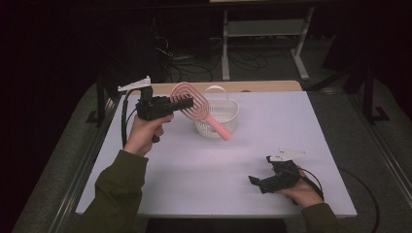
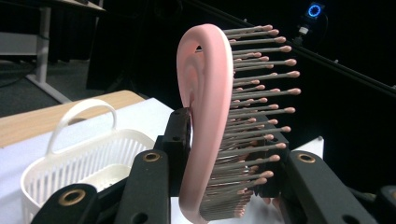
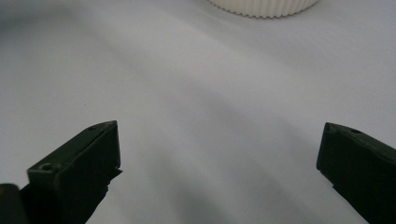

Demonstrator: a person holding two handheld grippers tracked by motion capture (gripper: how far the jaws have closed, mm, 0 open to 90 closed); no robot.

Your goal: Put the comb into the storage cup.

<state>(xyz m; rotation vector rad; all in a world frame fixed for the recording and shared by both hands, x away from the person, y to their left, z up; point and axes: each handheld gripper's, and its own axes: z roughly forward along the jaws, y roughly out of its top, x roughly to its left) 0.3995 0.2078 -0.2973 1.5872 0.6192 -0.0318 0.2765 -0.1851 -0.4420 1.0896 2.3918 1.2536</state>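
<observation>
Hairbrush pinched at its head by the left gripper, long axis slanting from the fingers down toward the basket just beyond; right gripper idles spread, well apart.

A white rectangular worktop with a pale wooden strip along its far edge stands in a dark room. Beyond it, a grey metal-framed table stands on grey floor, with loose black cables lying beneath. Walls are lost in shadow. A small blue ring-shaped light glows in the dark background.
</observation>
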